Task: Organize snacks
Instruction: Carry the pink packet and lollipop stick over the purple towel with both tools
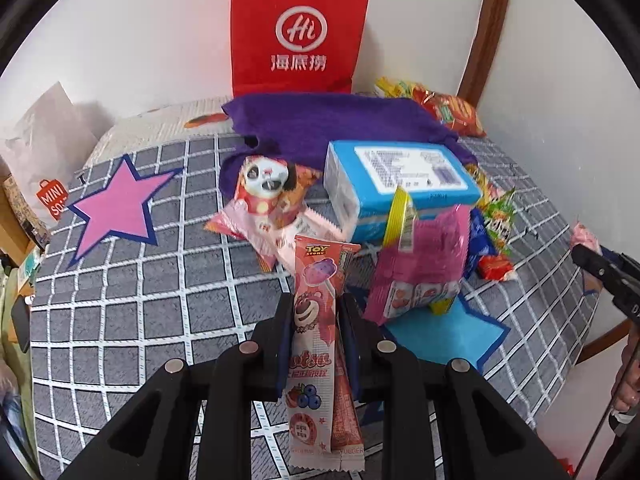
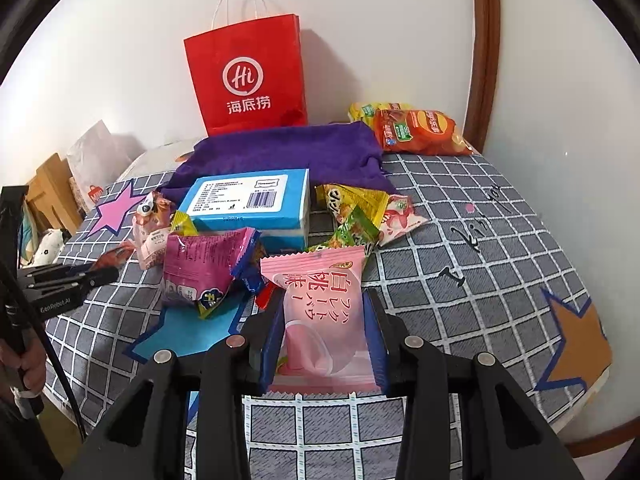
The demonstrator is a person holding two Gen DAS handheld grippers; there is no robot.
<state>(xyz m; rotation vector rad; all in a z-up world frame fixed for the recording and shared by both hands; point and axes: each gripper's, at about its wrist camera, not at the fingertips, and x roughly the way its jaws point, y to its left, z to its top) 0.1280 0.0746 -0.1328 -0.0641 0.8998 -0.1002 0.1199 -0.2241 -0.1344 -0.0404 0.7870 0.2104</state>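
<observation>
My left gripper (image 1: 316, 304) is shut on a long pink Lotso candy stick pack (image 1: 316, 320) and holds it upright above the checked tablecloth. My right gripper (image 2: 324, 300) is shut on a pink peach snack packet (image 2: 320, 304), held above the table's front. A snack pile lies ahead: a blue box (image 1: 396, 180) (image 2: 256, 204), a magenta packet (image 1: 420, 264) (image 2: 204, 268), a panda-print packet (image 1: 264, 184) and small yellow and green packets (image 2: 356, 208). The left gripper shows at the left of the right wrist view (image 2: 96, 276).
A red paper bag (image 1: 298, 36) (image 2: 248, 80) stands against the back wall behind a purple cloth (image 1: 332, 124) (image 2: 288, 148). Chip bags (image 2: 420, 128) lie at the back right. Star patches mark the cloth: pink (image 1: 116, 208), blue (image 2: 192, 332), orange (image 2: 576, 340). The table edge curves at right.
</observation>
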